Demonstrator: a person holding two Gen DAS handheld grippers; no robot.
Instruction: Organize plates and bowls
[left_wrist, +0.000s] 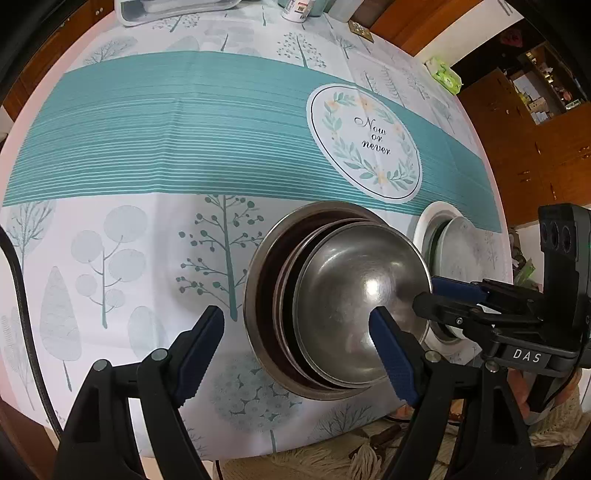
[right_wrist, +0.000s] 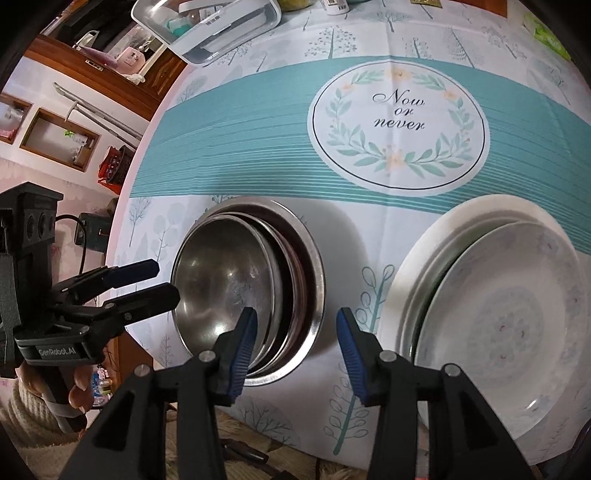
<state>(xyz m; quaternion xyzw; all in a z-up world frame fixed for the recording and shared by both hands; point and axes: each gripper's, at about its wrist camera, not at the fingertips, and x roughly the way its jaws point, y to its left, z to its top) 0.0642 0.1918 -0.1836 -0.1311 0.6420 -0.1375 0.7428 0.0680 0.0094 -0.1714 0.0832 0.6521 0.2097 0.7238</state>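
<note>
A nest of steel bowls (left_wrist: 351, 299) stands near the table's front edge; it also shows in the right wrist view (right_wrist: 236, 291). To its right is a stack of white plates (right_wrist: 498, 314), partly seen in the left wrist view (left_wrist: 458, 243). My left gripper (left_wrist: 295, 354) is open and empty just in front of the bowls, its right finger (left_wrist: 395, 362) over the inner bowl's near rim. My right gripper (right_wrist: 295, 350) is open and empty, between bowls and plates. Each gripper shows in the other's view, the right one (left_wrist: 436, 295) and the left one (right_wrist: 155, 284), both at the bowls' rim.
The round table (left_wrist: 184, 129) has a teal and white tree-print cloth. A white tray (right_wrist: 207, 26) with items and a cup (left_wrist: 295, 9) stand at the far edge, a green packet (left_wrist: 445, 74) at the far right. A fringed rug (left_wrist: 332, 458) lies below.
</note>
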